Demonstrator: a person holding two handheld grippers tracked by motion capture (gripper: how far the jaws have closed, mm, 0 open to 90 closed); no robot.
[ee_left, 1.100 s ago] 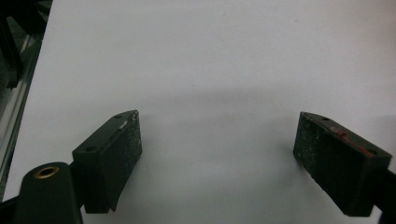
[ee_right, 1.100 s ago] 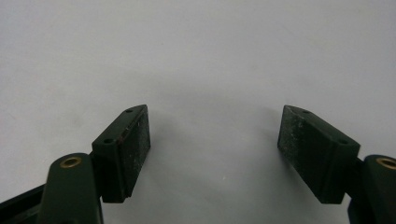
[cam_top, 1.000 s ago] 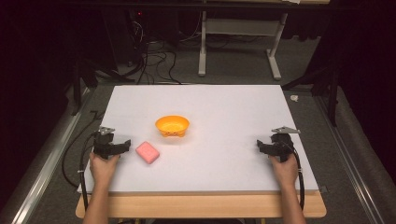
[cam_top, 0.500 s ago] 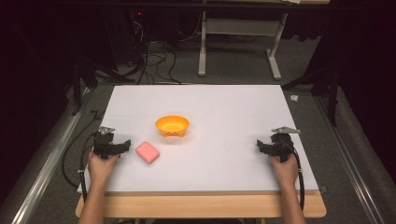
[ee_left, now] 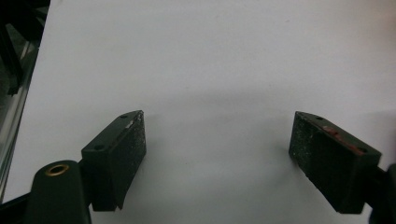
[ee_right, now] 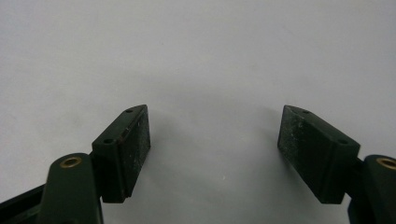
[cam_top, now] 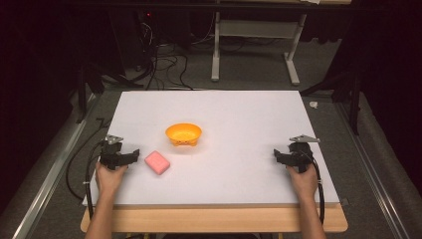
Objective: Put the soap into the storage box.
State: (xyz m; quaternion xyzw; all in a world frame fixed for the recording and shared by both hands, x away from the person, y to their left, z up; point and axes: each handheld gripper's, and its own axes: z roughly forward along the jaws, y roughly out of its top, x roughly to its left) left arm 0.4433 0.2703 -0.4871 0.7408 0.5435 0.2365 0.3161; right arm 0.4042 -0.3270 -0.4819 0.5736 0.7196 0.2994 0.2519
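White tabletop (cam_top: 234,114): L hand-held gripper (ee_left: 217,154) open, empty.

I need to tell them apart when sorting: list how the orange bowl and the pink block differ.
The bowl is orange, the block pink. The bowl is round and hollow with an open top; the block is flat, rectangular and solid-looking. The bowl looks wider and taller than the block. The bowl sits farther from the person, the block nearer. Both rest on the white table, untouched.

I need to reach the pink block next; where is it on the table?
In the high view, the pink block lies on the white table, left of centre, just beside the left gripper and in front of the orange bowl.
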